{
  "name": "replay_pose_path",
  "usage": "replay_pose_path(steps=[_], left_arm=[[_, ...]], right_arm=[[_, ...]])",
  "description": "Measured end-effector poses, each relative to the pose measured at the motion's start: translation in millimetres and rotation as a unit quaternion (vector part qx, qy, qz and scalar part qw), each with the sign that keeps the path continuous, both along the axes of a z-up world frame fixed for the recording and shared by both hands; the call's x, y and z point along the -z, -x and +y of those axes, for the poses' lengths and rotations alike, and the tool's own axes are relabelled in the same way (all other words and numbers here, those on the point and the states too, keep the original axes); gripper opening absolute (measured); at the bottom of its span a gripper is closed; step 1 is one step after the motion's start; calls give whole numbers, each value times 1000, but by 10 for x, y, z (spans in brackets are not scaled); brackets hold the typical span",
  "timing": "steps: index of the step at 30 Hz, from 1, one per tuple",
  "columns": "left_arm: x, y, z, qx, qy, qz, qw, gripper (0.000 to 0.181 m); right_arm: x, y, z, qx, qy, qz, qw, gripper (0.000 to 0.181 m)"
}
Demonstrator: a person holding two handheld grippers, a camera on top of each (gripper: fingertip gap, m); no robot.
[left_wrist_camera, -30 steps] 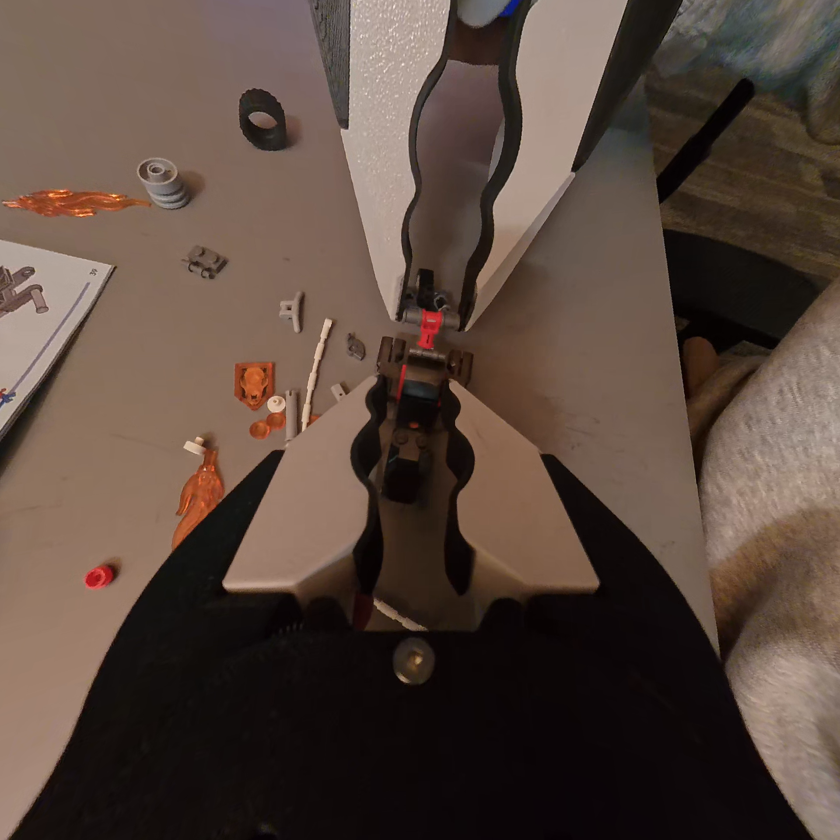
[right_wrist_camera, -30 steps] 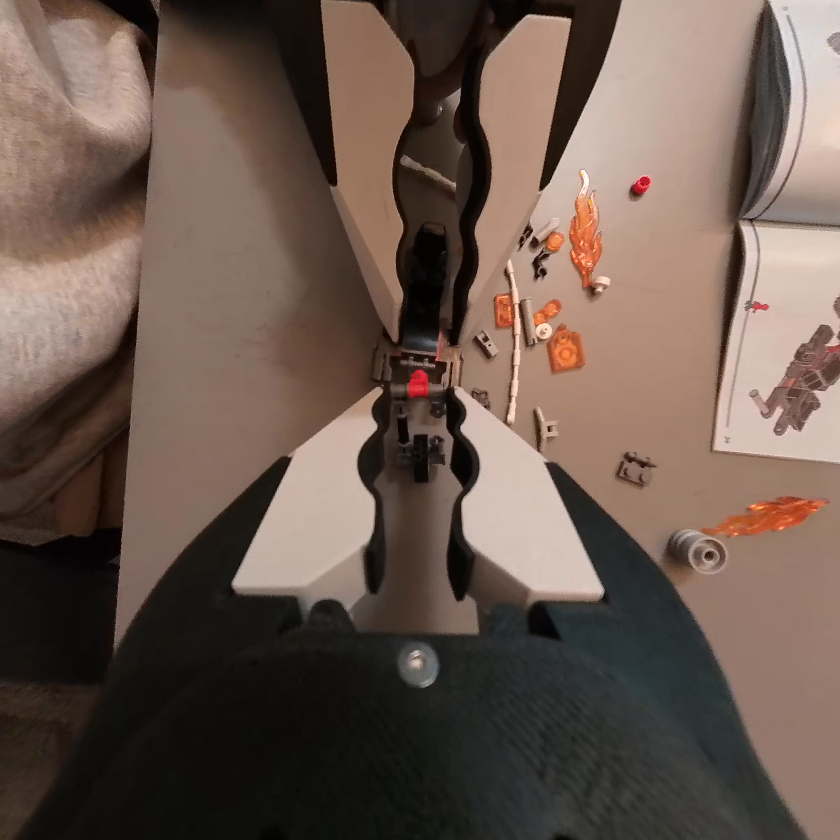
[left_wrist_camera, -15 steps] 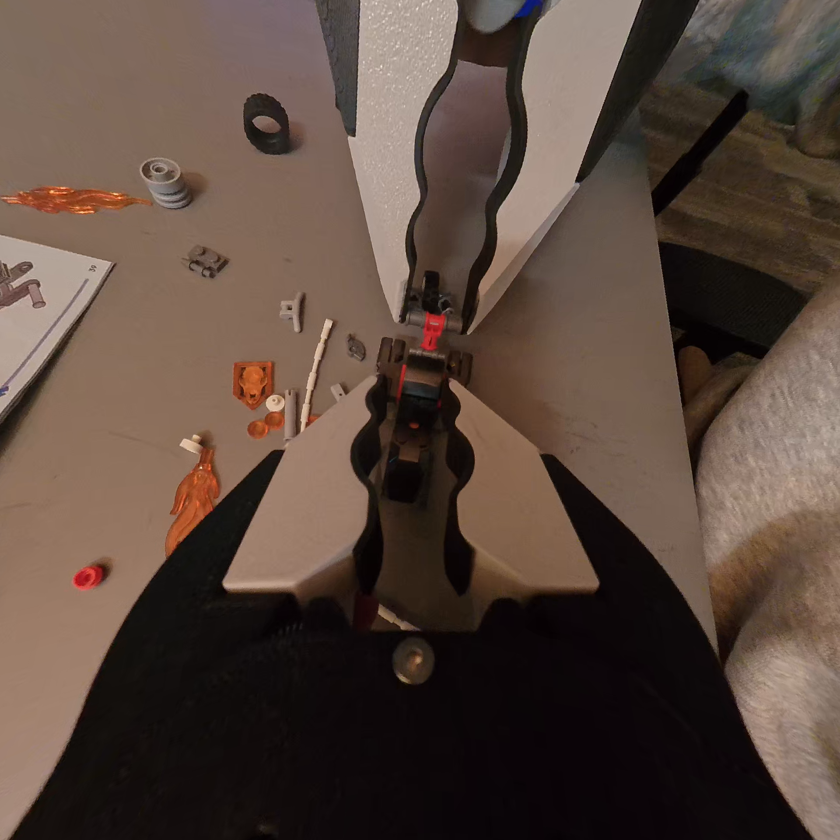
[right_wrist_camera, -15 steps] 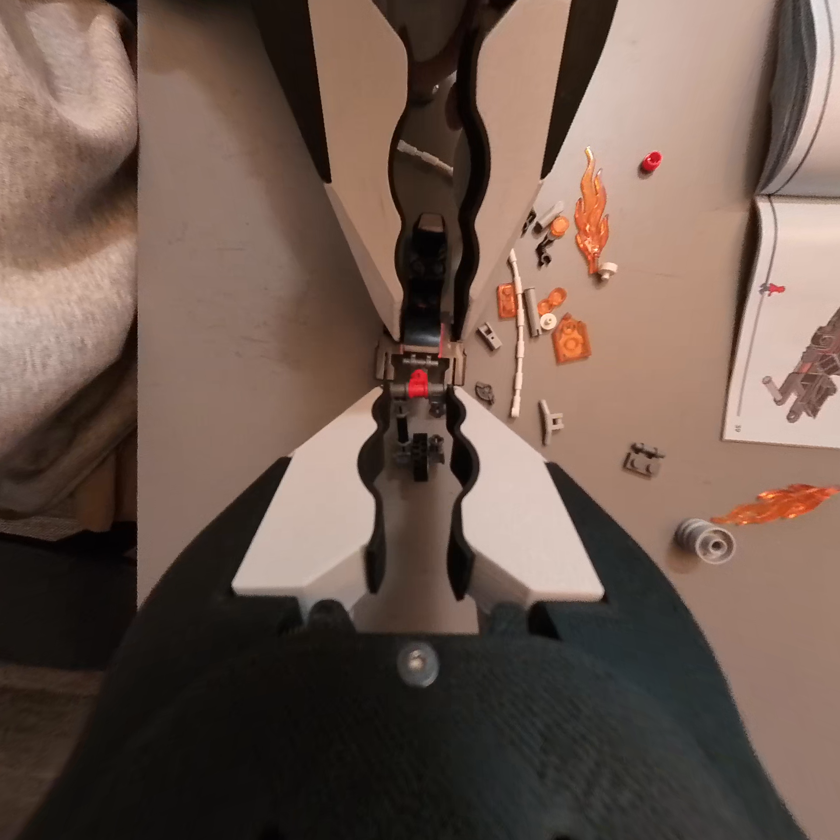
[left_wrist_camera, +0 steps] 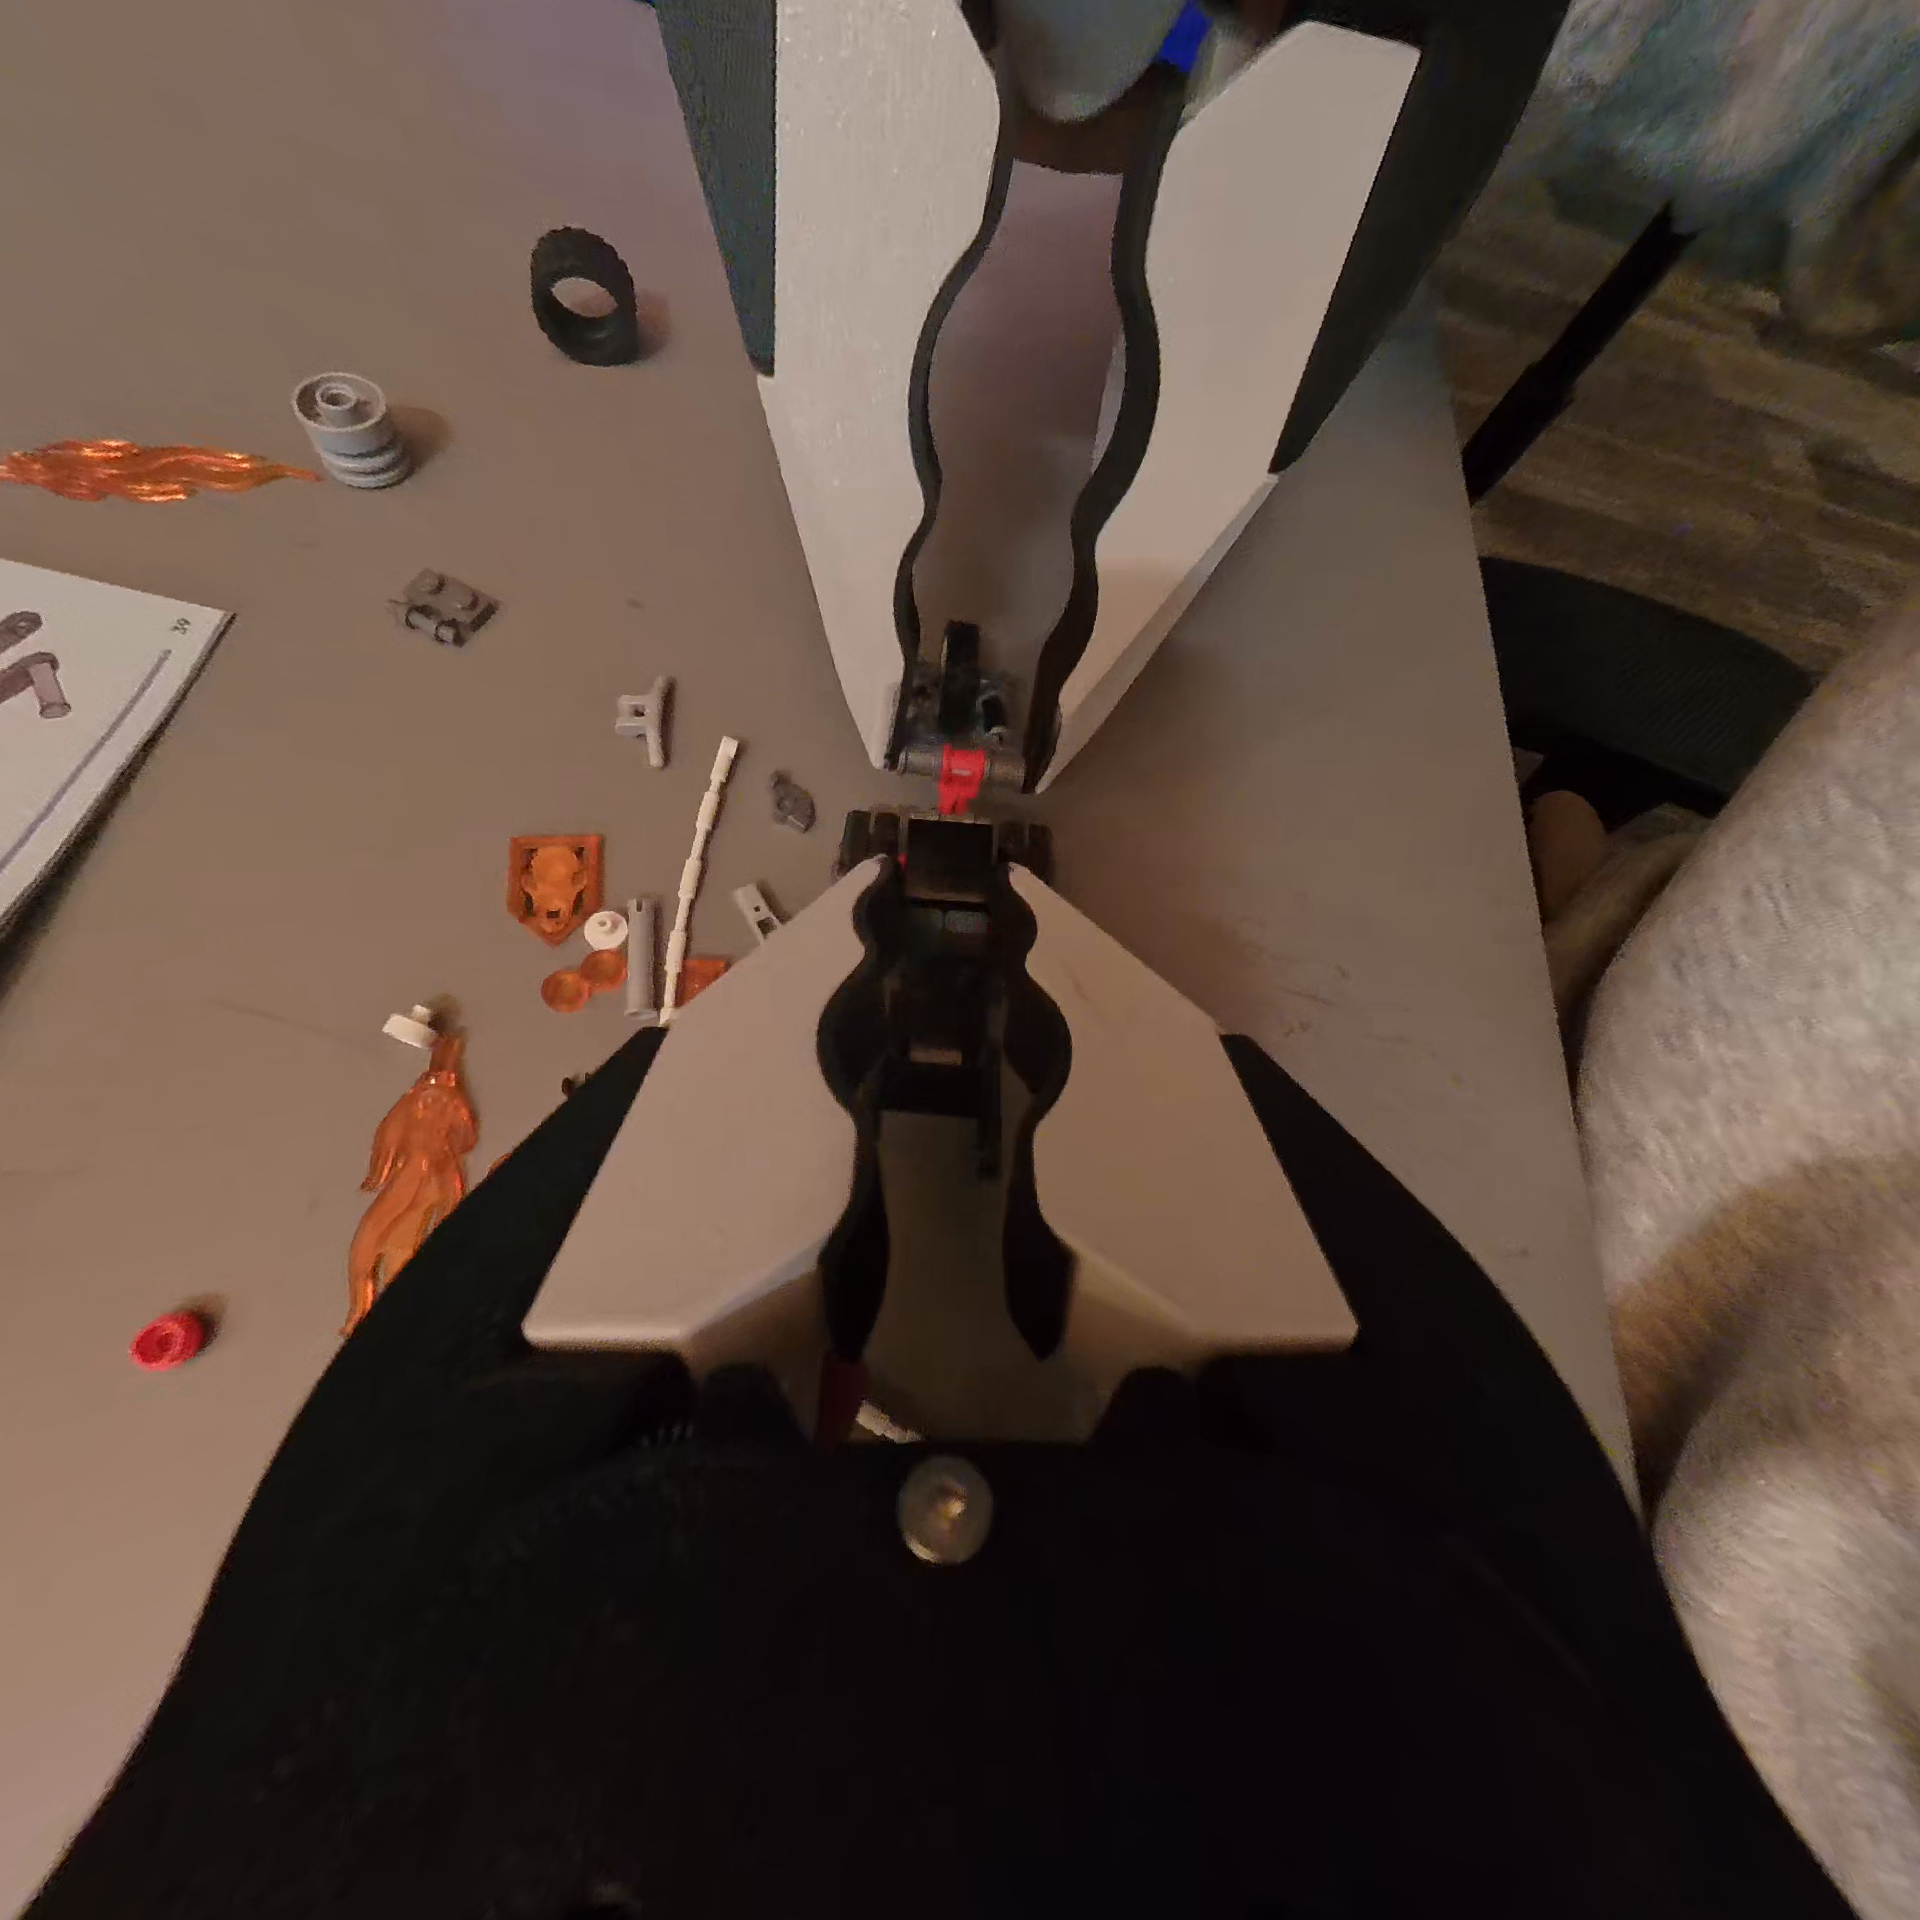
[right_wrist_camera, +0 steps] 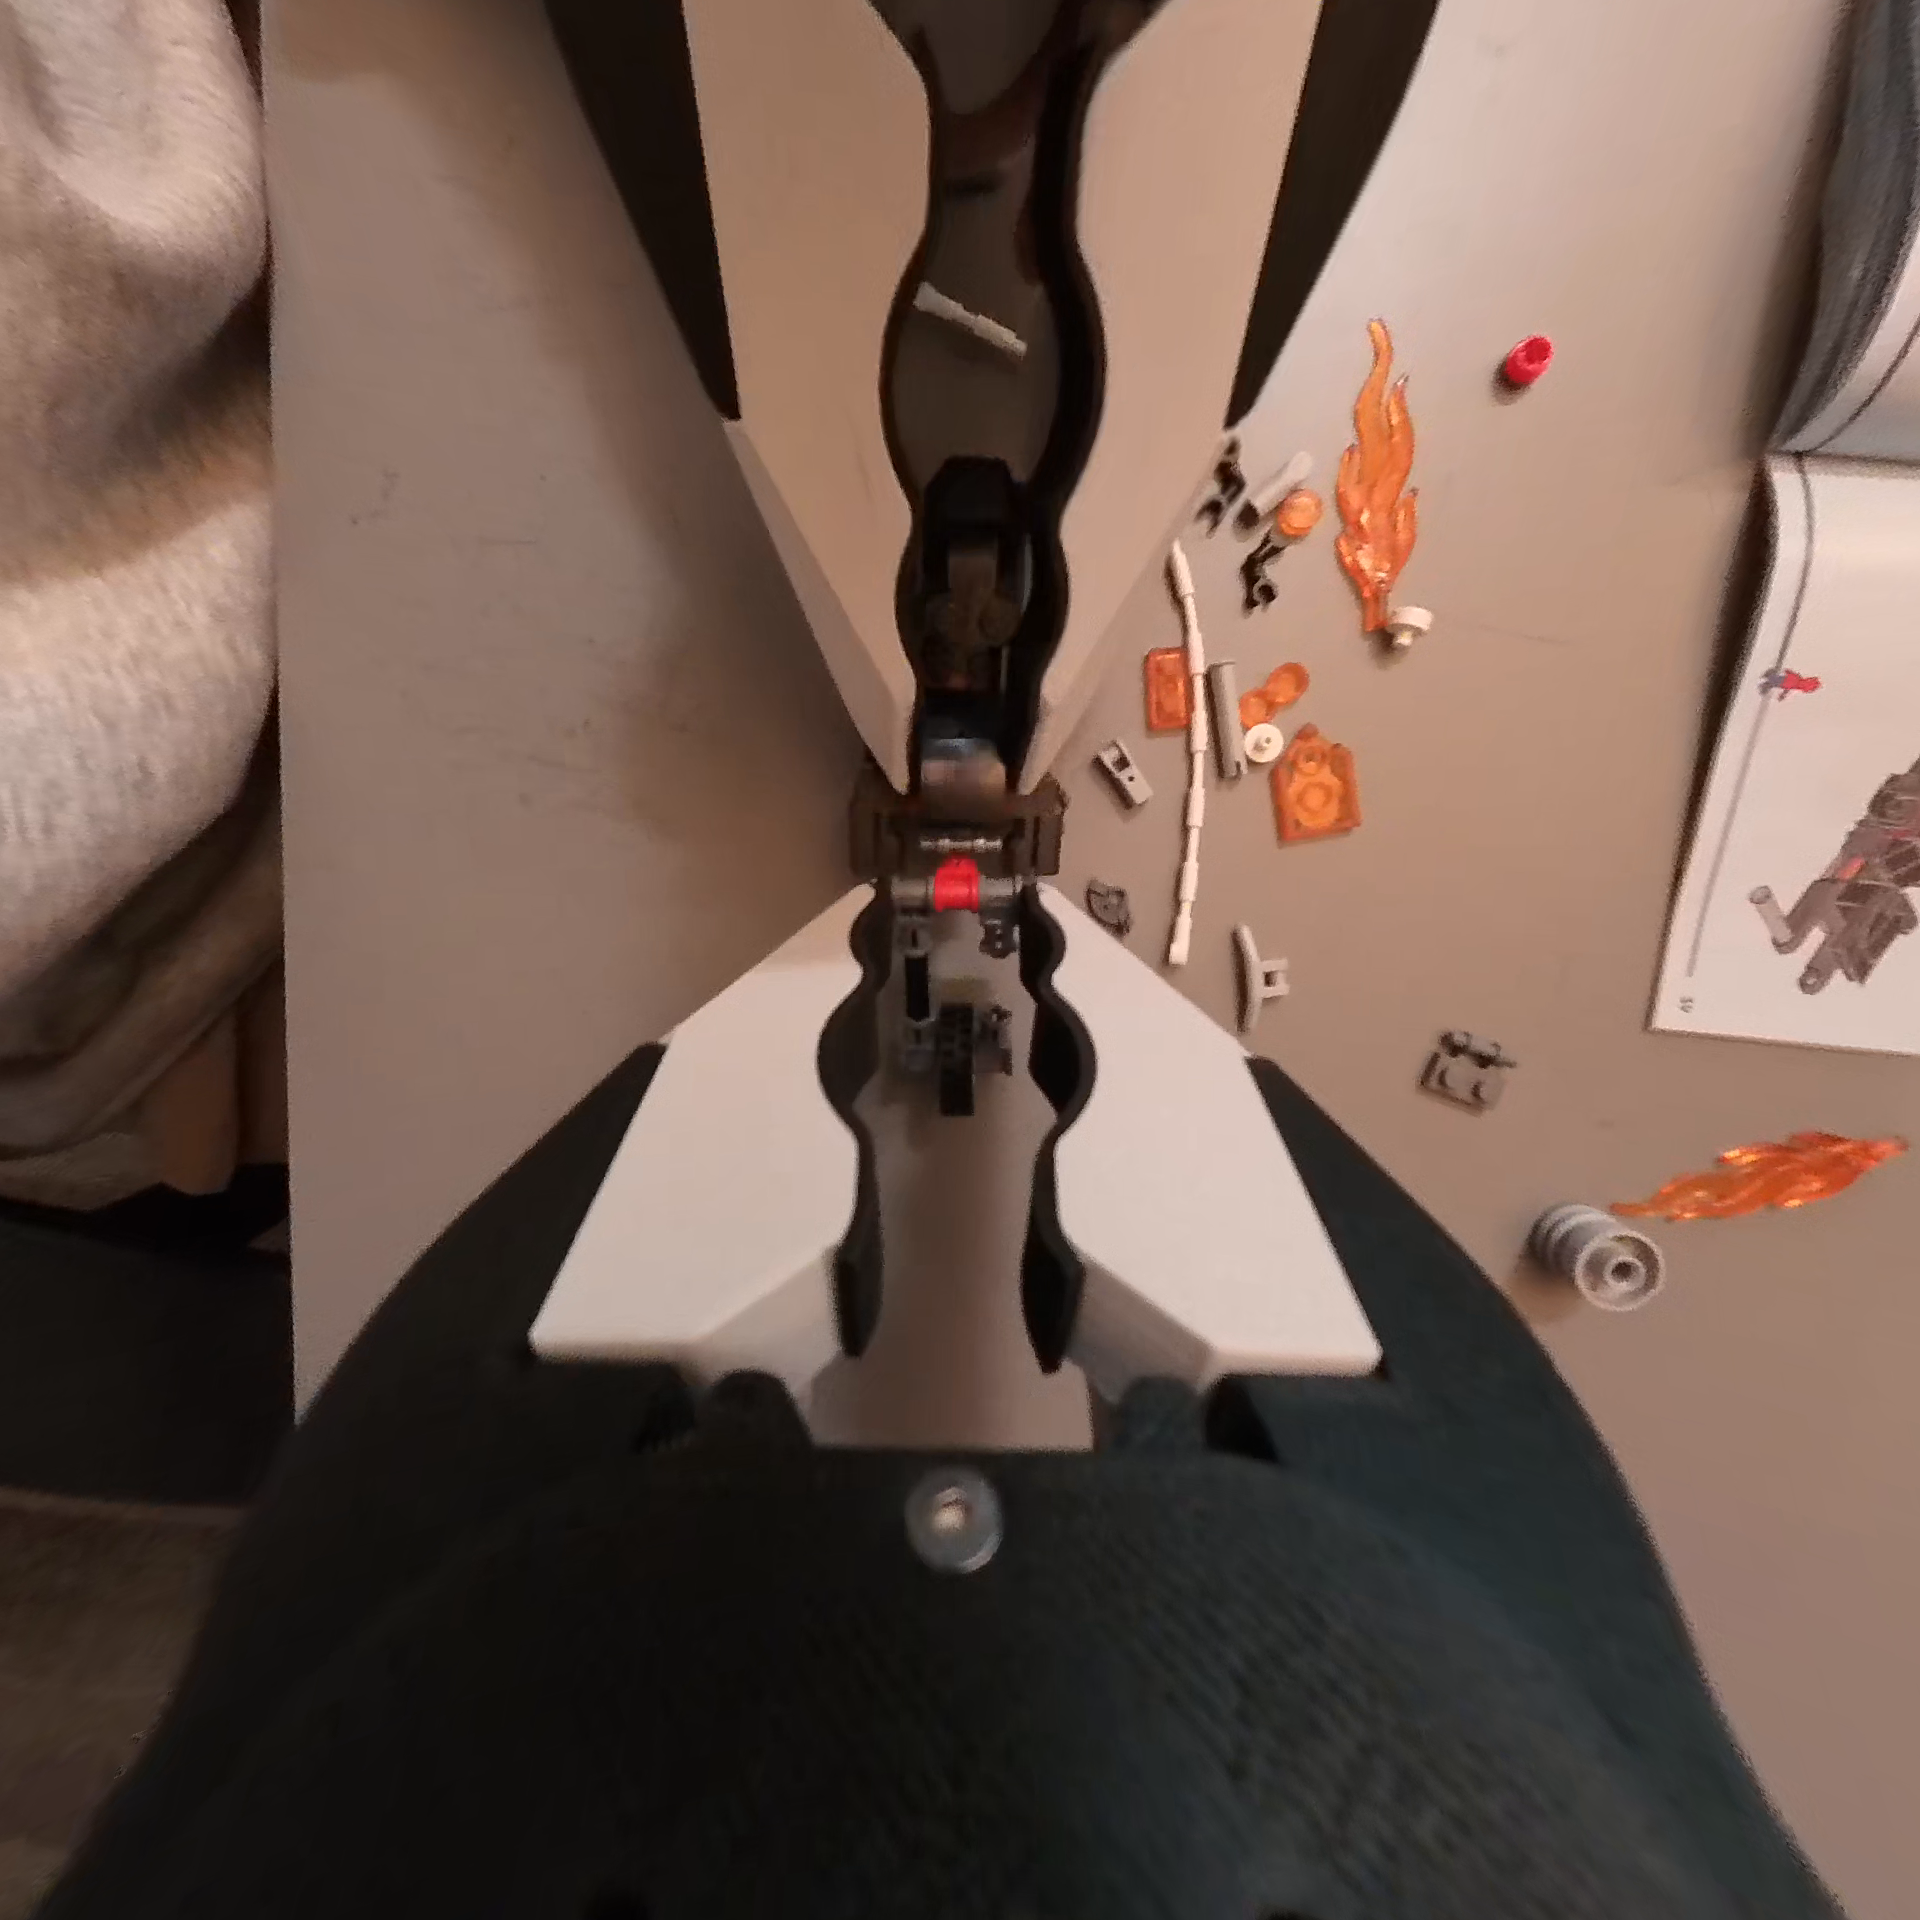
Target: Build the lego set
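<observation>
A grey-brown bench [left_wrist_camera: 312, 831] carries loose parts. Left tongs [left_wrist_camera: 940, 883] clamp the dark brick chassis [left_wrist_camera: 940, 935]; right tongs [right_wrist_camera: 956, 914] clamp the grey-and-red pin assembly [right_wrist_camera: 954, 891], tip-to-tip against the chassis for mating

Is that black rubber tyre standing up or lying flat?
Standing up. The black tyre rests on its tread on the table, its open hole facing sideways, not upward.
</observation>
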State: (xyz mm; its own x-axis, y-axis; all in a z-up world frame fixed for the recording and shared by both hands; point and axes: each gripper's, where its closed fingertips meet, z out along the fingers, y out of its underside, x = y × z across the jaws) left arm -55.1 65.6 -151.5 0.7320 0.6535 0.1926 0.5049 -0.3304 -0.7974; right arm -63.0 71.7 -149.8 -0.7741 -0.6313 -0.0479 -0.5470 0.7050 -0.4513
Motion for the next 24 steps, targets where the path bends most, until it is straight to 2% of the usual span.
replay_pose_path(steps=[3, 7, 9, 12, 16, 24], left_arm=[[4, -7, 5, 0, 15, 14, 1000, 18], [-3, -17, 8, 2, -3, -2, 1000, 18], [-17, -44, 15, 5, -14, -10, 1000, 30], [-57, -54, -25, -5, -19, -6, 1000, 36], [29, -83, -98, -10, 30, -9, 999, 42], [161, -178, -109, -3, 54, -30, 998, 34]], right_arm=[[1, -4, 0, 7, 5, -17, 1000, 22], [-3, -14, -5, 11, 11, -30, 999, 22], [-5, -26, -7, 10, 15, -31, 999, 22], [-15, -48, -3, 11, 19, -38, 999, 22], [-35, -71, 1, 14, 26, -49, 998, 22], [-74, -116, -3, 18, 40, -58, 997, 23]])
